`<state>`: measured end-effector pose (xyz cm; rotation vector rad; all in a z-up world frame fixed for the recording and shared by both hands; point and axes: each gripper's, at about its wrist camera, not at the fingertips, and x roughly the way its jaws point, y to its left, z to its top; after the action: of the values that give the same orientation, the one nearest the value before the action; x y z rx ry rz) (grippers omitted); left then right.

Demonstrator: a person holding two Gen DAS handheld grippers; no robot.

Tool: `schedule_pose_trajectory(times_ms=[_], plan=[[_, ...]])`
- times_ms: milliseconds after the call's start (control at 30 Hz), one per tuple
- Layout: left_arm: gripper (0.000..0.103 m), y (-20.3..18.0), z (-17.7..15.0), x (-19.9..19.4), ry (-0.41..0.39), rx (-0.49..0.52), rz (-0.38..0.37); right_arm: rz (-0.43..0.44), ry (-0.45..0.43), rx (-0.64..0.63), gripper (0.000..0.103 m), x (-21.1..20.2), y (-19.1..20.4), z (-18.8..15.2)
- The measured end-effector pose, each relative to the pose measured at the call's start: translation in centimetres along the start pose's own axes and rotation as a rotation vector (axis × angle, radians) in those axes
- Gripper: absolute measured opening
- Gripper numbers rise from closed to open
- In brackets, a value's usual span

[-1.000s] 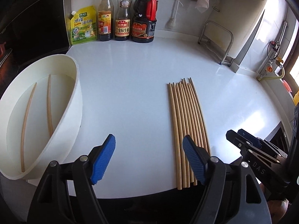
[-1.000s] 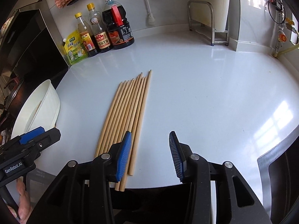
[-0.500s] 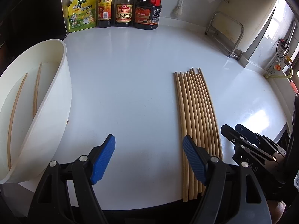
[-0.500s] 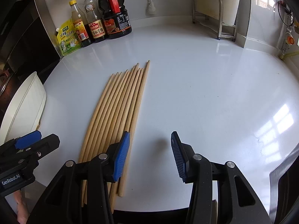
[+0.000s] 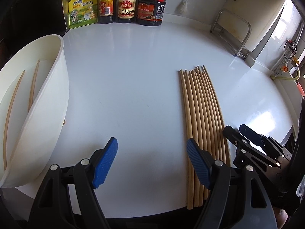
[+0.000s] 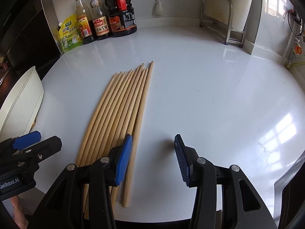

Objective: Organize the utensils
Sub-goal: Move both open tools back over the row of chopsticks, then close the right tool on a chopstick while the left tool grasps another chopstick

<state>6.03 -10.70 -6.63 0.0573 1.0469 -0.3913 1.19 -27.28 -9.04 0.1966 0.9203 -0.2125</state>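
Several wooden chopsticks (image 5: 200,106) (image 6: 122,110) lie side by side on the white counter (image 5: 133,76). A white tub (image 5: 47,99) (image 6: 21,103) at the left holds two more chopsticks (image 5: 21,99). My left gripper (image 5: 152,159) hovers open over bare counter, its right pad just over the near ends of the bundle. My right gripper (image 6: 153,157) is open with nothing between its pads, its left pad over the rightmost chopsticks. In each wrist view the other gripper shows at the picture's edge.
Sauce bottles (image 5: 125,2) (image 6: 106,17) and a yellow-green seasoning pouch (image 5: 82,7) line the back wall. A metal rack (image 5: 234,32) (image 6: 219,19) holding a white board stands at the back right. The counter's front edge runs just below both grippers.
Both grippers have sunk and moved forward over the counter, so the chopstick bundle and the tub look larger and nearer. The jaws stand as before.
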Motion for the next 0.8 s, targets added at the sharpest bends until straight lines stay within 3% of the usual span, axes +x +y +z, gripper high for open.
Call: schedule_pose_trajectory(times_ms=[433,667,800], plan=[[0.073,-0.7,0.2,0.9,0.011,0.007,0.004,-0.008,0.001,-0.034,0.043,0.0,0.3,-0.2],[0.073,-1.0,0.2,1.2,0.013,0.016,0.008,-0.019,-0.002,-0.036,0.008,0.0,-0.3,-0.2],[0.073,-1.4,0.2,1.4,0.015,0.029,0.007,-0.018,0.0,-0.033,0.007,-0.2,-0.7,-0.5]])
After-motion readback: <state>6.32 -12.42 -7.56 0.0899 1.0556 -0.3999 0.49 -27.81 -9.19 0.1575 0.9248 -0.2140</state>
